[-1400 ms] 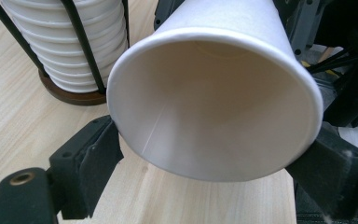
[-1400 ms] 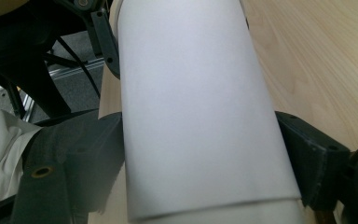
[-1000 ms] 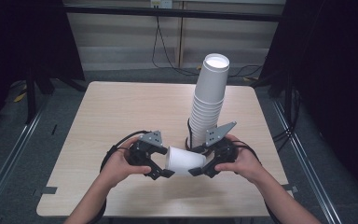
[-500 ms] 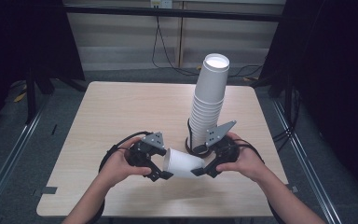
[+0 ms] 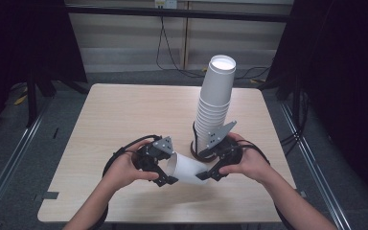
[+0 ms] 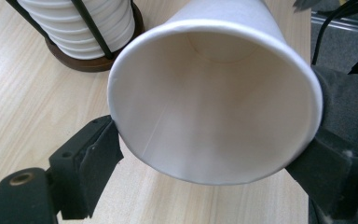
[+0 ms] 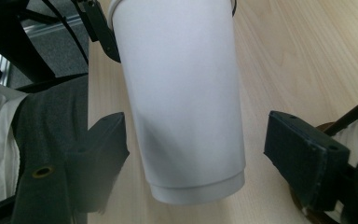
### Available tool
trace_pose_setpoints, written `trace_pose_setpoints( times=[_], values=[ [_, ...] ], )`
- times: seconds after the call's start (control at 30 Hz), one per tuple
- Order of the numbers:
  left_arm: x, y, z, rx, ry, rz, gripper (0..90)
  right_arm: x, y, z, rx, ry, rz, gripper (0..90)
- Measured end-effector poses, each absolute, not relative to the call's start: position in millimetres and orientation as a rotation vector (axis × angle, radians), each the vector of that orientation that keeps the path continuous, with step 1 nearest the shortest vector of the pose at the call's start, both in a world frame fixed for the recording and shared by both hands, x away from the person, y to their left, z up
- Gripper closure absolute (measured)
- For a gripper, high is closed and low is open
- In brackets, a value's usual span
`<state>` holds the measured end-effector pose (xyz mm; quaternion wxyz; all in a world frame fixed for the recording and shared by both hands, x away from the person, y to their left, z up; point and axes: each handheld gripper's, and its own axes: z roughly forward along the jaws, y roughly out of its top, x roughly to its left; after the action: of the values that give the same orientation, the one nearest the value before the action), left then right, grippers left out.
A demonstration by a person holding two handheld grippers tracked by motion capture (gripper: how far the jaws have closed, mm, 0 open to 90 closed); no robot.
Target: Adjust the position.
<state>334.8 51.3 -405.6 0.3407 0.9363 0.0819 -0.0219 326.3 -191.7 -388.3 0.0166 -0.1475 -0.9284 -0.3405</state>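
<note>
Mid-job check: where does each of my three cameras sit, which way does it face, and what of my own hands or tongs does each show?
High view: above the near edge, facing forward and down on the table; both hands, left tongs, right tongs.
Left gripper view: on the left tongs, looking into the paper cup; its jaws flank the rim.
Right gripper view: on the right tongs, facing the cup's base; jaws stand apart.
All share the cup; the cup stack shows too.
</note>
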Motion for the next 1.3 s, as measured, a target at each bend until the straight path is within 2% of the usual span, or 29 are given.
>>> trace_pose_setpoints(
  times=[0.9, 1.3],
  values=[
    [330, 32, -394, 2.595, 0.146, 0.014, 13.5, 325, -178, -397, -0.439, -2.904, -0.987, 20.2],
    [327, 29, -394, 2.611, 0.165, 0.016, 13.4, 324, -171, -402, -0.424, -2.903, -0.983, 20.3]
  ],
)
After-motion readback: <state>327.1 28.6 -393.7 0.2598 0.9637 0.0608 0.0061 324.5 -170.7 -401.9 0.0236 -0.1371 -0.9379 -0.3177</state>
